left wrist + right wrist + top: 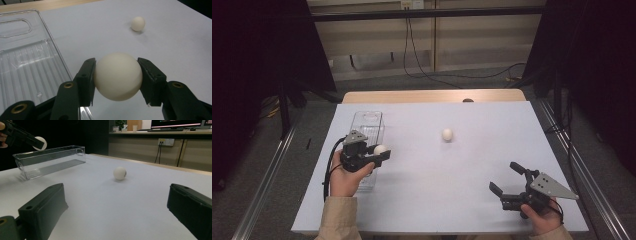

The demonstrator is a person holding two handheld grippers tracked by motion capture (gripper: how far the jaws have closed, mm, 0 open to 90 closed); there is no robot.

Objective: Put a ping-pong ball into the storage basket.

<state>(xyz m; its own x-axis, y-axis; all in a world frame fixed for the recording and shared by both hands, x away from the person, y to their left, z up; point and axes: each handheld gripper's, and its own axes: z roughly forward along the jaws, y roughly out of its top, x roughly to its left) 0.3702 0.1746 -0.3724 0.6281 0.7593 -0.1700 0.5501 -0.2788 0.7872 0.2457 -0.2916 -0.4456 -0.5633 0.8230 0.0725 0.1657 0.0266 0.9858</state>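
White ball [117, 76] clamped between left tool [380, 151] jaws, held above the tabletop [472, 165] at the right edge of the clear bin [368, 125]. Second ball [447, 134] sits loose mid-tabletop, well apart. Right tool [507, 177] near the front right, jaws spread wide, gripping nothing, facing second ball.
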